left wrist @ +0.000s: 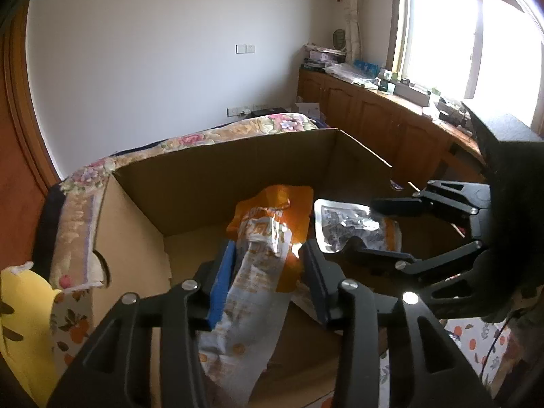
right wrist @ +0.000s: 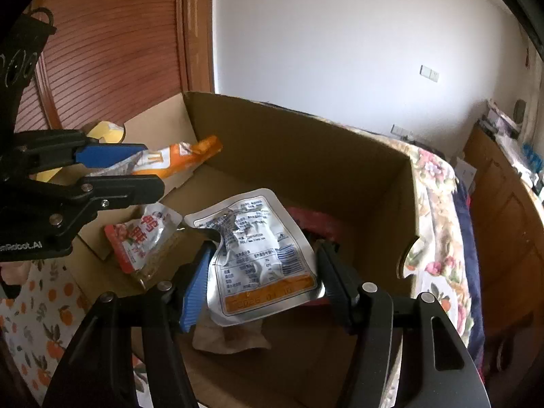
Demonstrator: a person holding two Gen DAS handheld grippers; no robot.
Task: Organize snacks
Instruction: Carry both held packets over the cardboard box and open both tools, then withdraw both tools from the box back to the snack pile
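Observation:
My left gripper [left wrist: 268, 255] is shut on an orange and white snack bag [left wrist: 261, 238], held over the open cardboard box [left wrist: 217, 176]. It also shows in the right wrist view [right wrist: 149, 173], with the orange bag [right wrist: 183, 158] sticking out of it. My right gripper [right wrist: 261, 265] is shut on a silver foil snack pouch [right wrist: 258, 255], also over the box [right wrist: 306, 149]. In the left wrist view that gripper [left wrist: 360, 231] holds the silver pouch [left wrist: 346, 227] to the right. A red and white snack pack [right wrist: 139, 238] and a red packet [right wrist: 316, 221] lie inside the box.
The box stands on a surface with an orange-fruit print cloth [right wrist: 37, 306], beside a floral quilt [right wrist: 438, 210]. A yellow object [left wrist: 23, 326] lies at the box's left. Wooden cabinets [left wrist: 374, 115] under a window run along the right wall. A wooden door [right wrist: 112, 44] stands behind.

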